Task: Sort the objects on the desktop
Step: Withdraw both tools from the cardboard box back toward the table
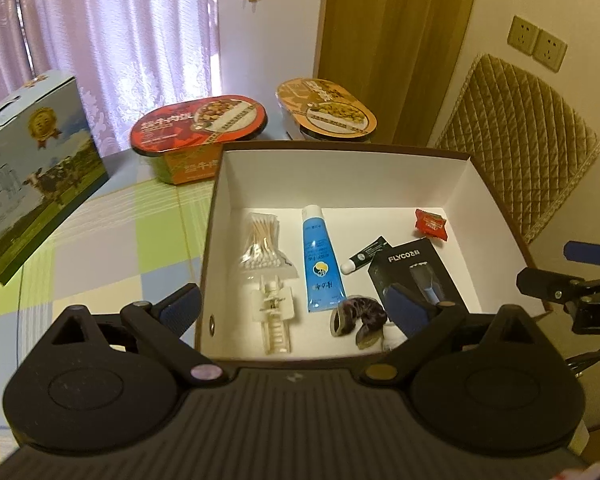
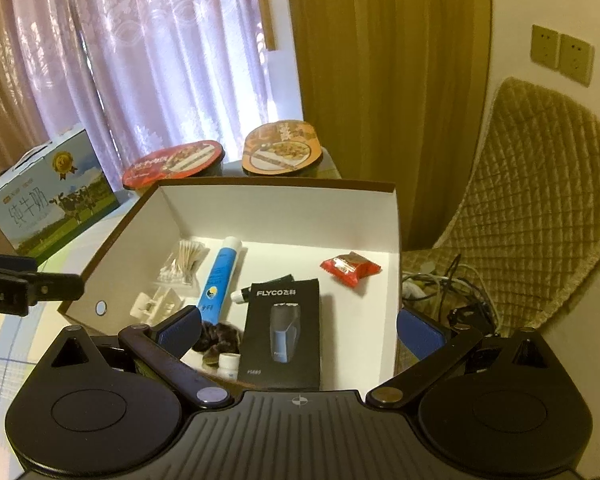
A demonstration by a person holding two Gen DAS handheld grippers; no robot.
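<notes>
A white-lined cardboard box [image 1: 340, 168] [image 2: 284, 208] holds a bag of cotton swabs [image 1: 262, 242] [image 2: 184, 262], a blue tube [image 1: 319, 258] [image 2: 220, 276], a white hair clip [image 1: 274, 316] [image 2: 156, 304], a dark scrunchie [image 1: 358, 318] [image 2: 216, 342], a black lip balm [image 1: 366, 258], a black FLYCO shaver box [image 1: 416, 276] [image 2: 282, 336], a red snack packet [image 1: 430, 224] [image 2: 350, 267] and a small white bottle [image 2: 228, 364]. My left gripper [image 1: 294, 310] is open and empty over the box's near edge. My right gripper [image 2: 300, 330] is open and empty over the box's near right side.
Behind the box stand a red meal tub [image 1: 198, 136] [image 2: 174, 164] and an orange meal tub [image 1: 326, 108] [image 2: 284, 148]. A milk carton box [image 1: 32, 168] [image 2: 52, 196] stands at the left on the checked tablecloth [image 1: 100, 248]. A quilted chair [image 1: 520, 140] [image 2: 532, 208] and cables [image 2: 452, 284] are at the right.
</notes>
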